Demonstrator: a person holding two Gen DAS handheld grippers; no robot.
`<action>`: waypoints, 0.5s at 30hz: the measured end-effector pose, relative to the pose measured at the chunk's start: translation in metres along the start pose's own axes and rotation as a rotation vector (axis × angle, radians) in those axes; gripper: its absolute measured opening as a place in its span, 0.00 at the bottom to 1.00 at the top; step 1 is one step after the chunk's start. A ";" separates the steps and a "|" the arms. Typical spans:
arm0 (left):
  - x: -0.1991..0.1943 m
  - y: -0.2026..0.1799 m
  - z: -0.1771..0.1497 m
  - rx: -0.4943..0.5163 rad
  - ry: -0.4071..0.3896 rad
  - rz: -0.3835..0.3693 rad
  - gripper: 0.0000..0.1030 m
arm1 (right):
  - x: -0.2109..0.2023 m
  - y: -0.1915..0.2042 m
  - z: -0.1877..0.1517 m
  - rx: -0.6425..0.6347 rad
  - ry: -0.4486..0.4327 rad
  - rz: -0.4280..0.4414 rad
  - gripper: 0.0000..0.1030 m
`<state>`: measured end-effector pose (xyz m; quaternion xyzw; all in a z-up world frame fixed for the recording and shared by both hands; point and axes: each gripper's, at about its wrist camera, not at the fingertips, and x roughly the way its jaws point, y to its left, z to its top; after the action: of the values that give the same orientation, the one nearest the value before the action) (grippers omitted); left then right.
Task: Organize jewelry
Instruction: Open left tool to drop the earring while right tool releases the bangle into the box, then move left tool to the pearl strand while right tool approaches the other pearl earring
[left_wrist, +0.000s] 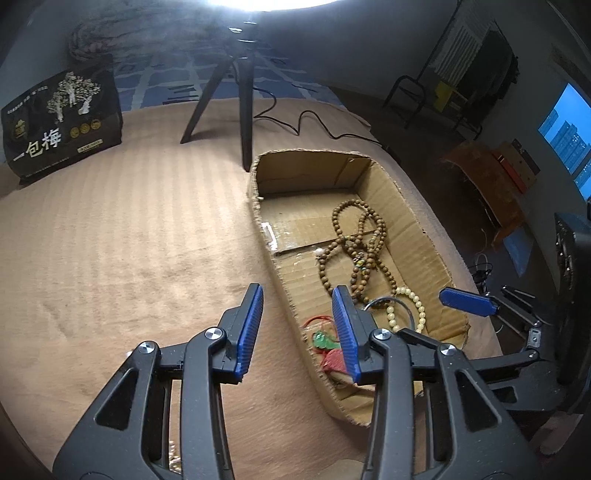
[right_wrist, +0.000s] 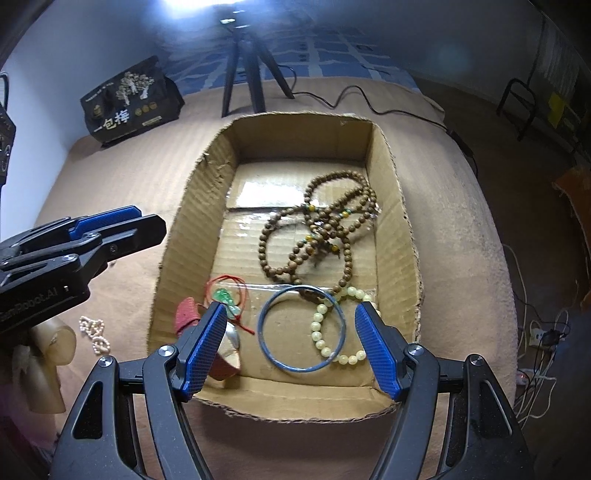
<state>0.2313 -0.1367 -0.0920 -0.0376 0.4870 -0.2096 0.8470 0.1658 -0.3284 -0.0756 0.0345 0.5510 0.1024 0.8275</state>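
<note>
A shallow cardboard box (right_wrist: 397, 206) (left_wrist: 413, 225) holds brown wooden bead strands (right_wrist: 321, 229) (left_wrist: 354, 240), a blue bangle (right_wrist: 301, 363) (left_wrist: 384, 302), a cream bead bracelet (right_wrist: 323, 341) (left_wrist: 410, 297), a green pendant on red cord (right_wrist: 223, 295) (left_wrist: 321, 339) and a red pouch (right_wrist: 186, 314). My right gripper (right_wrist: 291, 345) is open and empty above the box's near end. My left gripper (left_wrist: 299, 328) is open and empty, straddling the box's left wall. A white pearl string (right_wrist: 94, 332) lies on the tan blanket left of the box.
A black tripod (left_wrist: 240, 92) (right_wrist: 245, 62) and its cable stand behind the box. A black snack bag (left_wrist: 61, 122) (right_wrist: 127, 99) stands at the back left. A pale yellow object (right_wrist: 48, 365) lies near the pearls. The bed's edge drops off at the right.
</note>
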 end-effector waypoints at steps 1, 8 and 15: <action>-0.002 0.003 0.000 -0.003 -0.001 0.005 0.38 | -0.001 0.003 0.001 -0.007 -0.002 -0.005 0.69; -0.024 0.022 -0.004 0.000 -0.024 0.043 0.38 | -0.009 0.021 0.005 -0.026 -0.030 0.012 0.70; -0.043 0.050 -0.013 -0.002 -0.042 0.099 0.38 | -0.014 0.032 0.011 -0.009 -0.065 0.072 0.70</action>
<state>0.2179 -0.0731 -0.0774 -0.0186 0.4705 -0.1661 0.8664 0.1660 -0.2991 -0.0533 0.0536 0.5217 0.1334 0.8409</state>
